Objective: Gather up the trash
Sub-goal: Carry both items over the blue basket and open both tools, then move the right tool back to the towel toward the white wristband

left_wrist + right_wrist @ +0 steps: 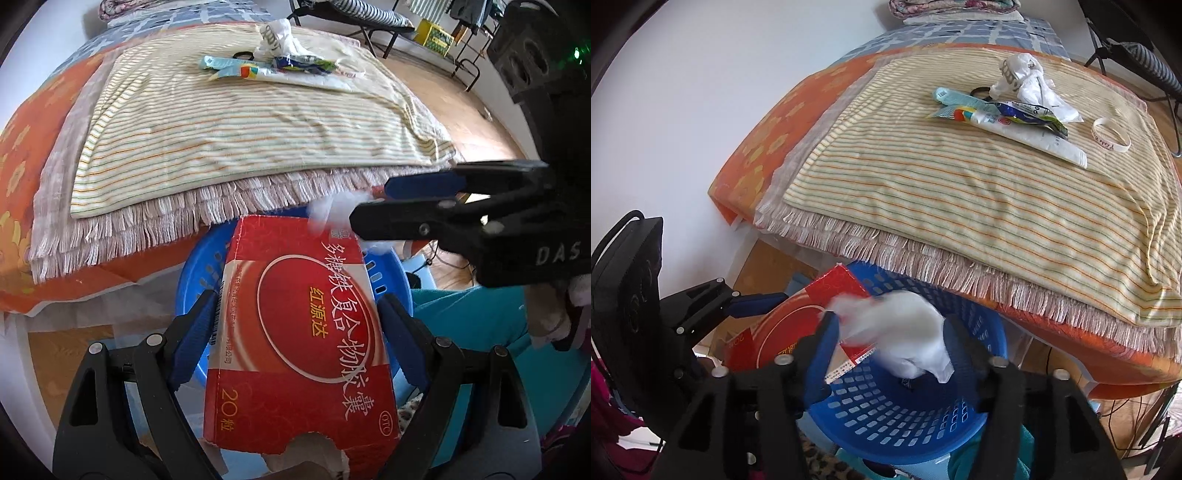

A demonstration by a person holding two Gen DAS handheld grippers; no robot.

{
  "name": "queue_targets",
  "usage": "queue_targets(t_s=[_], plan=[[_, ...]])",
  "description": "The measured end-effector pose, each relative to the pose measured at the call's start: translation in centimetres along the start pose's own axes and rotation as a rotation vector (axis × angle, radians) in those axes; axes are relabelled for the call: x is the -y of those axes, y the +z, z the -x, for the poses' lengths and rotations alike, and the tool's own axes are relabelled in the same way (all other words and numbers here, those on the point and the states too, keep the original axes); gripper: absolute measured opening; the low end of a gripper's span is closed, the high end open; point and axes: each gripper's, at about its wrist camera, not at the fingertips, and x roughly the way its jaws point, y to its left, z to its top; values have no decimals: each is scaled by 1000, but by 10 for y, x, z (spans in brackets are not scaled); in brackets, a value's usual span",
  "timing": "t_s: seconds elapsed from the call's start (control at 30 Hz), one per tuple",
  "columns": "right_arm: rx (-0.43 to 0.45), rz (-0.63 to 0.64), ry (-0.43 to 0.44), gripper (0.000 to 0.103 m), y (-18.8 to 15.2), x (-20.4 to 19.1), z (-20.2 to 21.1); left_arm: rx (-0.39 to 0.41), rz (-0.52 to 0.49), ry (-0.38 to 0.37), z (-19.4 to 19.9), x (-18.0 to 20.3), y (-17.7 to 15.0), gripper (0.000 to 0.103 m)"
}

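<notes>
over the blue basket [905,421] at the near edge of the bed, your left gripper [295,332] is closed on a red medicine box [303,332], a blue pad pressed to each long side. the box reads "红源达" in yellow, a longer line of white chinese characters beside it, "20" near the torn bottom flap and a small "otc" oval; a barcode runs along its left side, half hidden by the pad. your right gripper [890,343] stands with its jaws apart around a white wad of tissue [897,328], blurred, above the basket's opening; no earlier view is given, and you cannot tell whether the pads still touch it. in the left view that gripper's body shows "das", the rest cut off. far on the striped cloth [979,192] lie a crumpled white bag [1030,85], a long white tube [1027,136], coloured wrappers [1030,112] with print too small to read, and a white wristband [1110,138] with unreadable red lettering.
</notes>
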Motion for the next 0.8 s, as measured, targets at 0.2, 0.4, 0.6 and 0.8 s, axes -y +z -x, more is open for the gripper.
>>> queue_targets(t_s=[0.2, 0.4, 0.6, 0.8], plan=[[-3, -8, -2, 62, 0, 2, -1, 19, -30, 0, 4, 4, 0, 89], [-9, -3, -5, 62, 0, 1, -3, 43, -46, 4, 11, 7, 0, 89], [22, -22, -5, 62, 2, 5, 5, 53, -52, 7, 17, 7, 0, 89], [56, -46, -16, 62, 6, 11, 13, 60, -37, 21, 16, -1, 5, 89]])
